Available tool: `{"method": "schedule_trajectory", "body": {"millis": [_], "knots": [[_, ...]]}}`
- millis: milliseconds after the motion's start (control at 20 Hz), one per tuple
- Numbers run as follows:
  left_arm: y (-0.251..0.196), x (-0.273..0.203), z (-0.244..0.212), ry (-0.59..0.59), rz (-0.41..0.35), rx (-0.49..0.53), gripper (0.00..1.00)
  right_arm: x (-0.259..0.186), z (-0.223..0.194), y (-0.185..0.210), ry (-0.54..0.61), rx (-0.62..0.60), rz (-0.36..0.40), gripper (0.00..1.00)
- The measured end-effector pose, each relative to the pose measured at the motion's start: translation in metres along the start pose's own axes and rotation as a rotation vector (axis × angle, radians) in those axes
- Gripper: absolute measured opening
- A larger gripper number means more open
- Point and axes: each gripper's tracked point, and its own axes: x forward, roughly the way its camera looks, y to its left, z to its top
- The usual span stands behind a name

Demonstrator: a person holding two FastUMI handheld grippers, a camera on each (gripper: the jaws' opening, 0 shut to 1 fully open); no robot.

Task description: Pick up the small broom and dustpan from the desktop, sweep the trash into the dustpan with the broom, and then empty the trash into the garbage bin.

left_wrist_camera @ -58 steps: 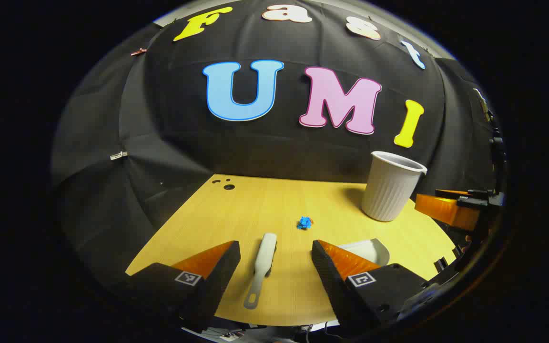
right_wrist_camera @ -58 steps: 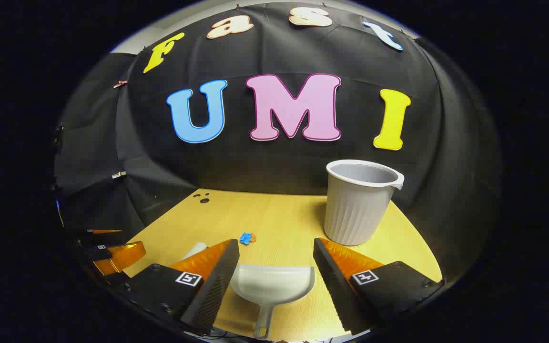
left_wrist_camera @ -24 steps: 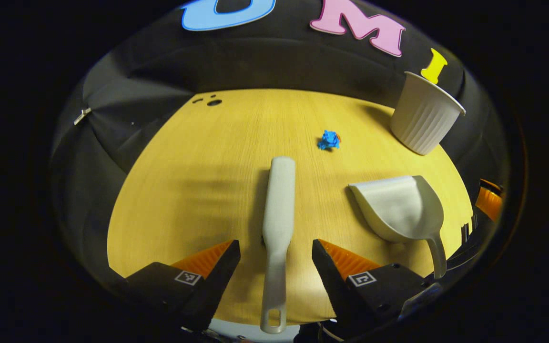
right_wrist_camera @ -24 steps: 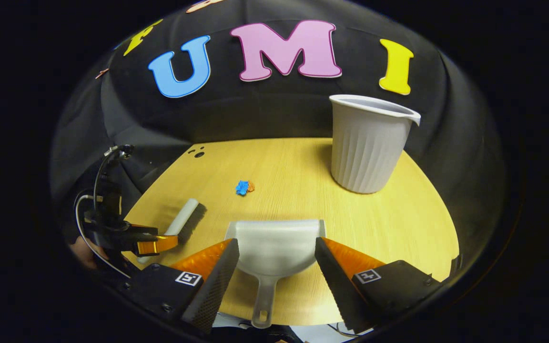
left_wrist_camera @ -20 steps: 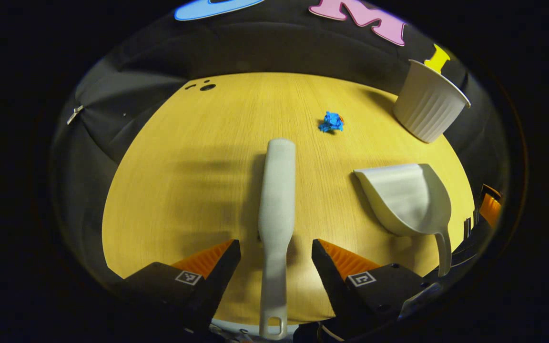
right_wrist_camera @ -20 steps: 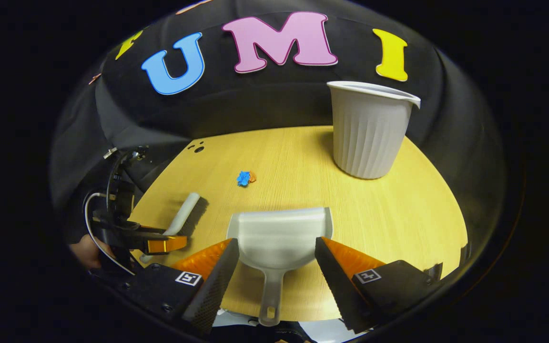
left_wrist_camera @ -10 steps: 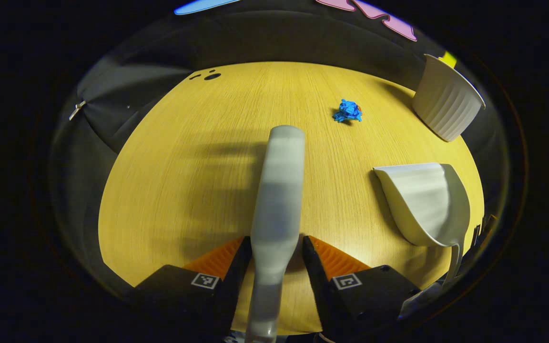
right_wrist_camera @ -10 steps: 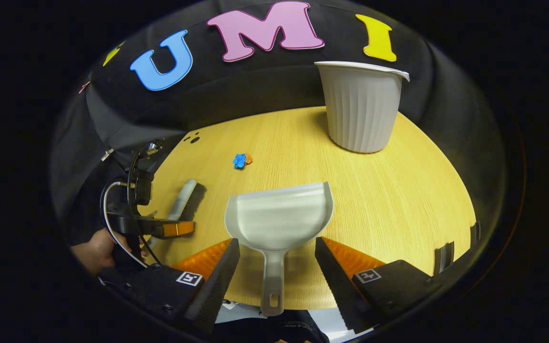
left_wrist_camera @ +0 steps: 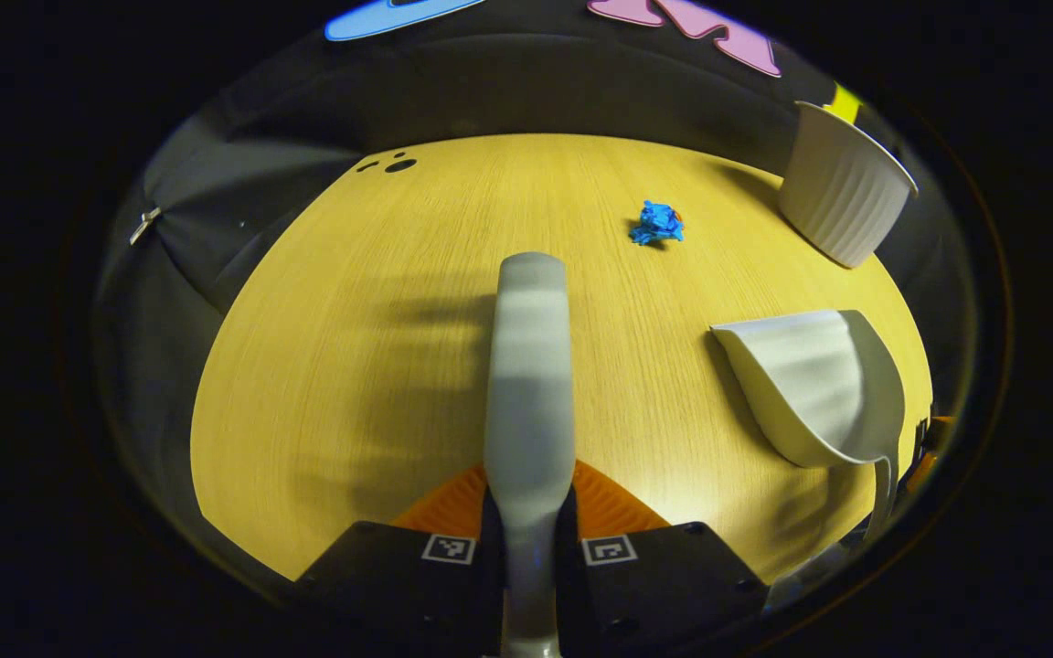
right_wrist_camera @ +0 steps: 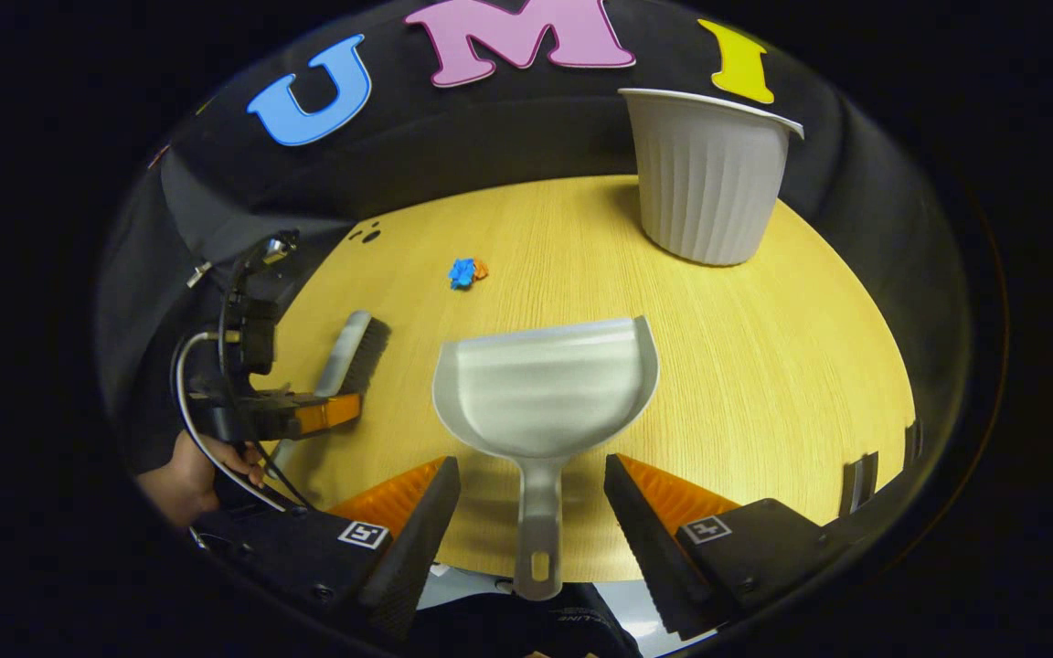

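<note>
My desktop (left_wrist_camera: 335, 366) is warm yellow wood with a fine straight grain. On it, the broom (left_wrist_camera: 531, 366) I hold is pale grey, and its bristles (right_wrist_camera: 369, 352) are dark. The dustpan (right_wrist_camera: 545, 388), just beside the broom, is the same pale grey, plain and without pattern. The garbage bin (right_wrist_camera: 707, 178), at the back of the desktop, is off-white with vertical ribs. The trash (right_wrist_camera: 464, 271), between broom and bin, is a bright blue crumple with a small orange scrap touching it.
</note>
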Motion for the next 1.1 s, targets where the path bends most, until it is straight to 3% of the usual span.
{"method": "schedule_trajectory", "body": {"millis": [350, 650, 850, 950, 1000, 1100], "knots": [[0.004, -0.025, -0.004, -0.072, -0.039, -0.057, 0.25, 0.021, -0.02, -0.009, 0.099, -0.022, -0.051, 0.99], [0.004, -0.068, 0.008, -0.162, -0.128, -0.158, 0.26, 0.052, -0.039, -0.016, 0.181, -0.072, -0.086, 0.99], [0.009, -0.085, 0.009, -0.186, -0.119, -0.143, 0.25, 0.065, -0.044, -0.021, 0.215, -0.083, -0.119, 0.99], [0.007, -0.088, 0.008, -0.185, -0.121, -0.132, 0.25, 0.071, -0.05, -0.021, 0.252, -0.075, -0.129, 0.87], [0.005, -0.087, 0.006, -0.177, -0.124, -0.129, 0.26, 0.072, -0.051, -0.021, 0.253, -0.08, -0.133, 0.63], [0.006, -0.083, 0.0, -0.161, -0.113, -0.118, 0.26, 0.075, -0.047, -0.022, 0.251, -0.11, -0.135, 0.63]]}}
